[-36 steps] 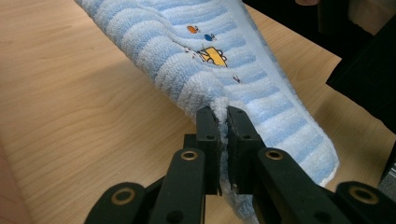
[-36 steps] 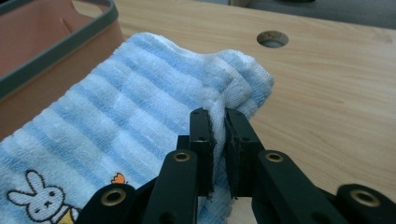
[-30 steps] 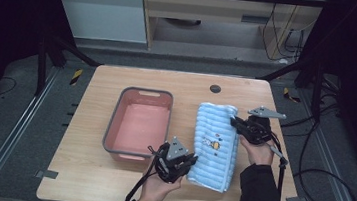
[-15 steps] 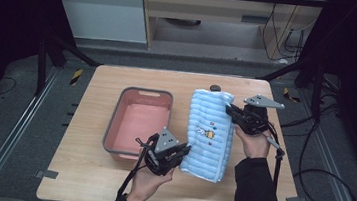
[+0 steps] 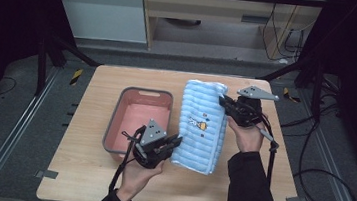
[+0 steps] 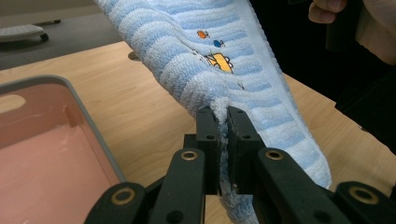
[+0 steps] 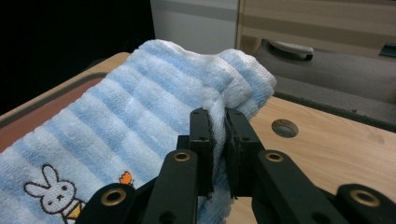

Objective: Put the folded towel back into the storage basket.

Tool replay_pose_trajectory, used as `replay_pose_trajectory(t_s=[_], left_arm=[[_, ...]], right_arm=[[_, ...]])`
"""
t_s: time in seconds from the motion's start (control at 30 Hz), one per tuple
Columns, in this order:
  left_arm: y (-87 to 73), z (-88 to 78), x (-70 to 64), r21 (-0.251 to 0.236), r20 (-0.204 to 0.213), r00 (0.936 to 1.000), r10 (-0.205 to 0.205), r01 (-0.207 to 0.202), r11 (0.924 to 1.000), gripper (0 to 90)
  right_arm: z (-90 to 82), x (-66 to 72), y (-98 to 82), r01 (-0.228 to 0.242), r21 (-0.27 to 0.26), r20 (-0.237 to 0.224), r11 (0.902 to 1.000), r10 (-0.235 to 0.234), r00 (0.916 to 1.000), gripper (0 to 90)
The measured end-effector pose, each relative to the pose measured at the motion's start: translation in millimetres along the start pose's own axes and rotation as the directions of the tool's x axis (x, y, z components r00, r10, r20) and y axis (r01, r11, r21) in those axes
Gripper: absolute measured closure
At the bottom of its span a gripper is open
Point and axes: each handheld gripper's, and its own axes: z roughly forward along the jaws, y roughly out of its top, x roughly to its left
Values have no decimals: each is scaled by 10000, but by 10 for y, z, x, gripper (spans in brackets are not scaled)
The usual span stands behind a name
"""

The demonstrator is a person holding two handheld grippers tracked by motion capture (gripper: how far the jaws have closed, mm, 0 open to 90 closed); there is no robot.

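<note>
Terry cloth in pale blue and white stripes is what you hold: a folded towel (image 5: 202, 128) stretched between your two hands, just beside the pink bin (image 5: 137, 119) on the side away from the table's (image 5: 83, 171) left edge. Your left tongs (image 5: 174, 143) are pressed together on the towel's near corner, the one closest to the bin's front rim; the left gripper view shows a bunched ridge of pile squeezed between the jaws. Your right tongs (image 5: 224, 101) pinch the far corner, well beyond the bin's back rim, with a thick fold caught between them.

Expect this cloth to be light, soft and limp. It will sag wherever you leave it unsupported, and folded layers may slide apart, so grip through all thicknesses at opposite corners, as you do now, and keep it taut. The looped pile gives good friction, and nothing here is fragile.

How many layers each grip actually catches is hard to tell. The towel's underside is hidden, and whether its middle rests on the table or hangs clear cannot be judged.
</note>
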Motion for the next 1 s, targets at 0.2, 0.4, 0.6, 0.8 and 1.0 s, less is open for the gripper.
replay_pose_trajectory(t_s=[0.2,0.4,0.6,0.8,1.0], left_arm=[[50,-81,101,-96,-216,9998,47,-49,9999,846],[85,-165,195,-175,-402,9991,101,-108,9998,846],[123,-281,318,-365,-600,9982,-1,-21,9993,846],[130,-395,419,-419,-800,9968,21,-54,9991,846],[127,-511,536,-460,-968,9953,-37,-8,9989,846]], right_arm=[[61,96,131,112,-84,-83,9999,-113,9999,827],[115,188,271,195,-271,-115,9994,-198,9997,827],[196,297,387,295,-367,-207,9989,-303,9993,827],[293,400,472,336,-472,-357,9983,-353,9987,827],[422,510,518,389,-538,-555,9978,-419,9976,827]])
